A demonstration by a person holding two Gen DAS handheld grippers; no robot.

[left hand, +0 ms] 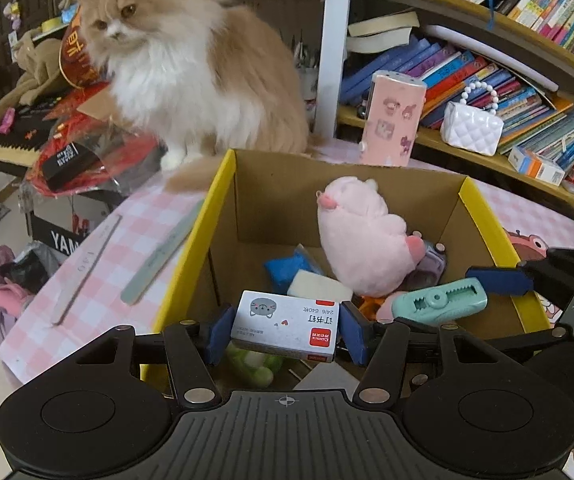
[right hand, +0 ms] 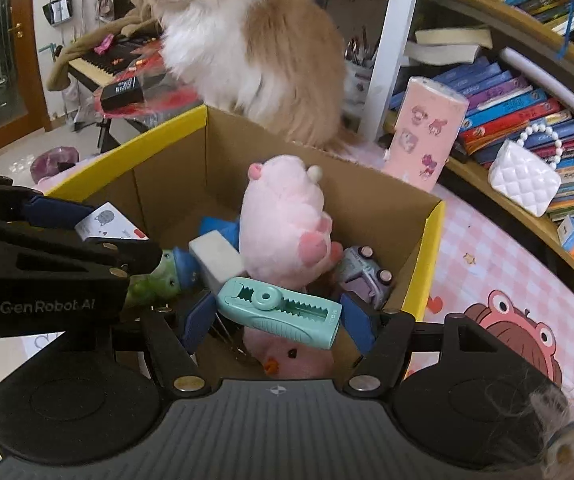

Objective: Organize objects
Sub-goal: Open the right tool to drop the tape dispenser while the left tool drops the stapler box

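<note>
Left gripper (left hand: 285,334): fingers clamped on staple box (left hand: 285,326), held above cardboard box (left hand: 223,184). Right gripper (right hand: 277,322): fingers clamped on teal stapler (right hand: 281,312), over same box. Inside: pink plush (right hand: 283,220), toy car (right hand: 363,276). Cat (left hand: 191,68) behind, on bench (left hand: 87,280).

My matt black plastic tongs with blue rubbery pads (left hand: 218,334) hold a glossy printed staple box (left hand: 287,326) and a smooth mint plastic tool (right hand: 281,312) over the rough brown cardboard box (left hand: 483,216) with its soft pink plush toy (left hand: 361,236)
</note>
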